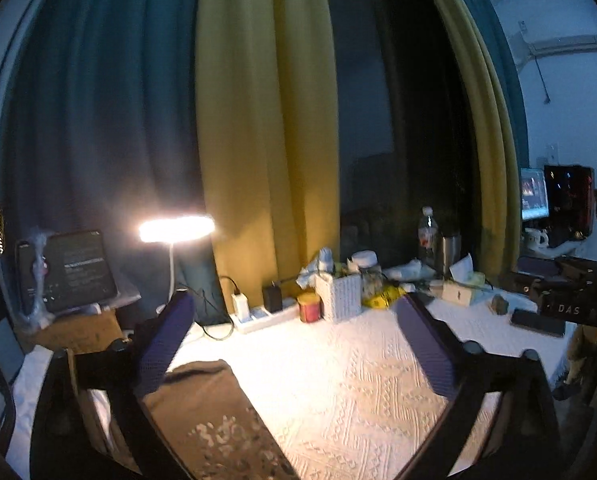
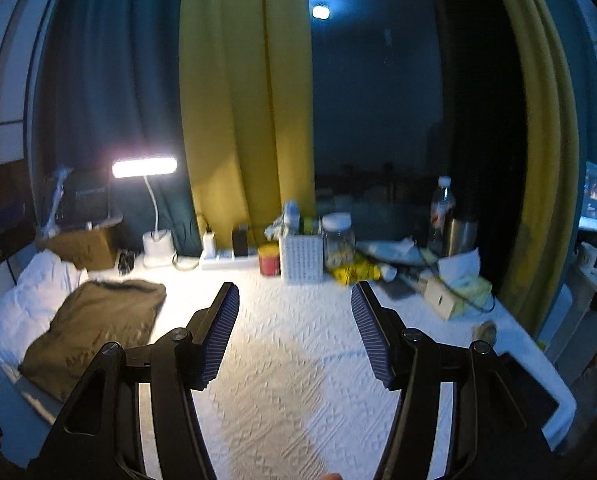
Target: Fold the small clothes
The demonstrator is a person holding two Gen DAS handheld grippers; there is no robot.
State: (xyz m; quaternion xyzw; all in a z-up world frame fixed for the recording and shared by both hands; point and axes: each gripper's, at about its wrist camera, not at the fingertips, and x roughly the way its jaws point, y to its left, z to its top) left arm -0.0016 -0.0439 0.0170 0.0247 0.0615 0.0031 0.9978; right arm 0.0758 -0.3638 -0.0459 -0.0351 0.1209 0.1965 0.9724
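Observation:
A folded olive-brown garment with a pale print lies on the white textured table cover, under and just right of my left gripper's left finger. My left gripper is open and empty, held above the cover. In the right wrist view the same garment lies at the left of the table. My right gripper is open and empty above the bare cover, well right of the garment.
A lit desk lamp, a power strip, a red tin, a white woven holder, a glass jar, bottles, a tissue box and a phone line the table's back and right side. A cardboard box stands at the back left.

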